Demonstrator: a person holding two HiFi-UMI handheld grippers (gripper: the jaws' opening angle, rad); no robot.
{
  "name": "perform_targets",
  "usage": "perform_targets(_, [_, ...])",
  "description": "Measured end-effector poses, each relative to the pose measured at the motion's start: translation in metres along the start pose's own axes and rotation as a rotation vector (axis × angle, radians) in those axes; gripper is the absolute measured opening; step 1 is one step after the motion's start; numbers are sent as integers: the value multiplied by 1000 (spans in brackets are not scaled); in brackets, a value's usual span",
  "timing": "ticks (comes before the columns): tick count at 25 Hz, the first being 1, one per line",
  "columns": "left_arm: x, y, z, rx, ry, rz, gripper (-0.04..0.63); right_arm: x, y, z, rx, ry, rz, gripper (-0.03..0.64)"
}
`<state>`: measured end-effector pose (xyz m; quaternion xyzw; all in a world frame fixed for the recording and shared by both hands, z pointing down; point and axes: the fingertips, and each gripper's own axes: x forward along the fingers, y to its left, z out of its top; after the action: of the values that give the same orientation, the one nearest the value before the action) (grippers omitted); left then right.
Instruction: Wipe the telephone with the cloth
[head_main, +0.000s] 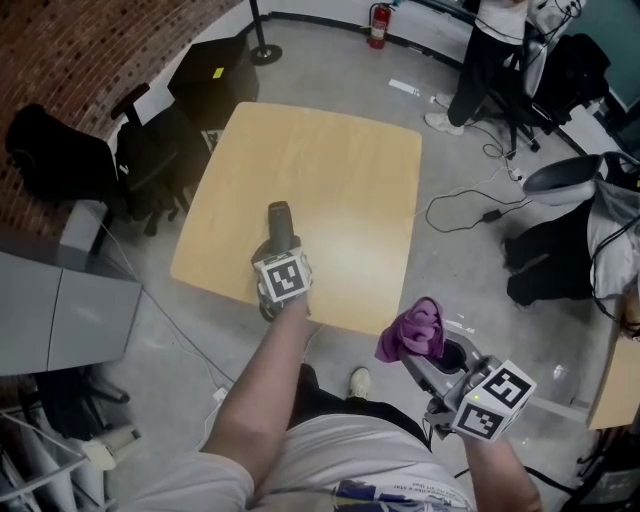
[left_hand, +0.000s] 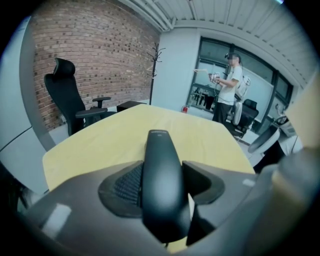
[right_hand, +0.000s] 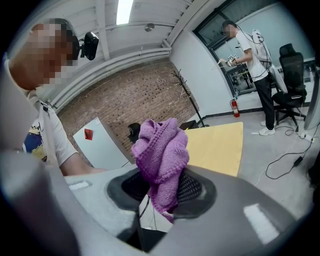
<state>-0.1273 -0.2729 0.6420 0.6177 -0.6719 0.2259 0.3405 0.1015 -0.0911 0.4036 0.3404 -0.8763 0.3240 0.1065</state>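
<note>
The left arm reaches forward over the near edge of the tabletop (head_main: 330, 160). The left gripper (head_main: 281, 250) has its fingers (left_hand: 125, 187) clamped on the black telephone (left_hand: 161, 170), which points away over the wood. The right gripper (head_main: 432, 357), held off the tabletop's near corner and tilted upward, pinches the purple cloth (head_main: 413, 333).

Over the table (head_main: 330, 170), near its front edge, is the telephone (head_main: 279, 224); the cloth (head_main: 415, 332) is rightward, off it.
</note>
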Motion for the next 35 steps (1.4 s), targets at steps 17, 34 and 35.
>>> perform_targets(17, [-15, -4, 11, 64, -61, -157, 341, 32, 12, -10, -70, 30, 19, 121])
perform_targets(34, [-129, 9, -2, 183, -173, -215, 353, 38, 33, -31, -208, 65, 132, 121])
perform_targets(35, [-141, 6, -3, 186, -184, -217, 353, 32, 35, -33, -209, 65, 143, 121])
